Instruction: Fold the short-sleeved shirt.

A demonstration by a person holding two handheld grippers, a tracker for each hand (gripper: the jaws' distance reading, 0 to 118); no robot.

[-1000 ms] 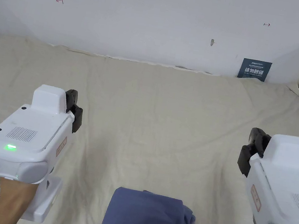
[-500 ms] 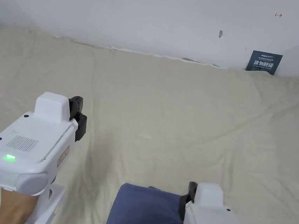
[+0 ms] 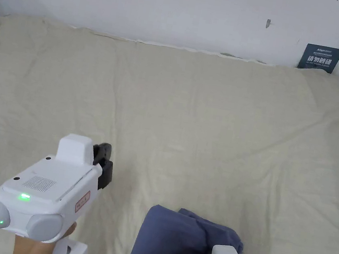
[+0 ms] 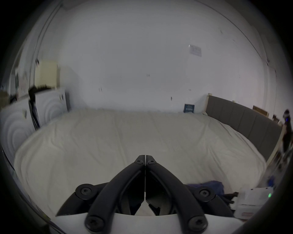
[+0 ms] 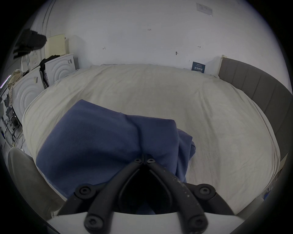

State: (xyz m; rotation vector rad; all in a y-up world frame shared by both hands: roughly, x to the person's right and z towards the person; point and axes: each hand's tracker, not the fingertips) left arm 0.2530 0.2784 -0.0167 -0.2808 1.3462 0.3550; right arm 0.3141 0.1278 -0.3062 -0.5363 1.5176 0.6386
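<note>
Black jaws of the right gripper [image 5: 145, 159] are together, tips pinched into a pucker of the blue shirt [image 5: 101, 139]; cloth creases run up from the tips. Whether both jaws actually clamp fabric can't be confirmed, but the tips are buried in the fold. The shirt is a bunched, partly folded heap spreading forward and left of that gripper, with a loose layer hanging off to its right. In the head view the right gripper's white body sits at the shirt's [image 3: 170, 242] near right edge. Left gripper [image 4: 145, 160] has jaws together, holding nothing, over bare beige bedsheet [image 3: 204, 131]. Shirt lies well right of it, apart. A grey headboard [image 5: 256, 88] is far right.
</note>
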